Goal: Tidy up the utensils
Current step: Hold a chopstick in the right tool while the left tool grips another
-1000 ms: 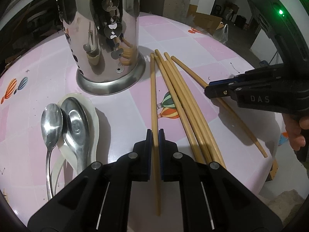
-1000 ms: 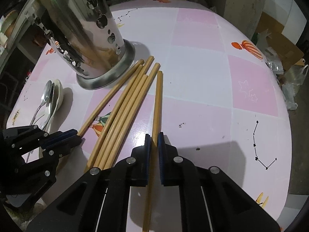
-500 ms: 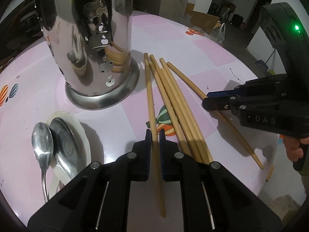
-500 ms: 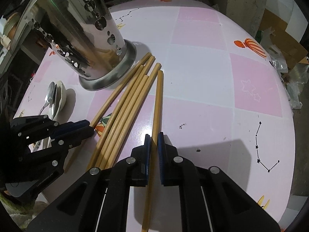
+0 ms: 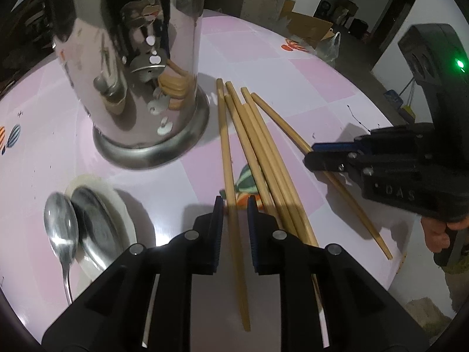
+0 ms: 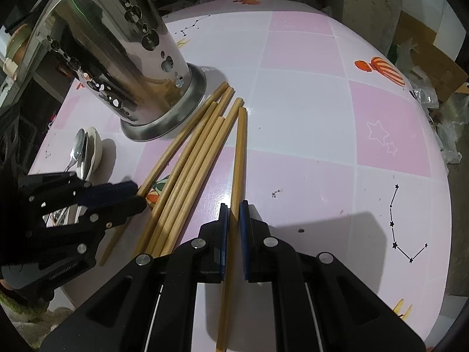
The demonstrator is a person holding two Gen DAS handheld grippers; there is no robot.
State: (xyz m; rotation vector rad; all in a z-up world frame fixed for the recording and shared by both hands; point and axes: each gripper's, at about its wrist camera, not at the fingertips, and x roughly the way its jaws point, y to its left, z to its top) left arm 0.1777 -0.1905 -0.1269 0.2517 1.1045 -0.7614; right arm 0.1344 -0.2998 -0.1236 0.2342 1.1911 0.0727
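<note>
Several wooden chopsticks [image 5: 263, 152] lie fanned on the pink-and-white table [image 5: 263, 58] beside a perforated steel utensil holder [image 5: 132, 58]. My left gripper [image 5: 234, 202] straddles the leftmost chopstick [image 5: 227, 146]; its jaws are opening, and gaps show on both sides of the stick, which rests on the table. My right gripper [image 6: 233, 205] is shut on the rightmost chopstick [image 6: 240, 146], which lies low over the table. In the right wrist view the left gripper [image 6: 132, 193] sits at the left, by the bundle [image 6: 190, 161] and the holder [image 6: 117, 44].
Two metal spoons [image 5: 60, 226] rest on a white ceramic spoon [image 5: 117, 214] at the left, near the holder's base. The table edge curves close on the right, with cardboard boxes [image 5: 307, 26] and plastic bags on the floor beyond.
The left gripper has slid forward along its chopstick toward the holder, and its jaws have parted from the stick. The right gripper and its chopstick have stayed put.
</note>
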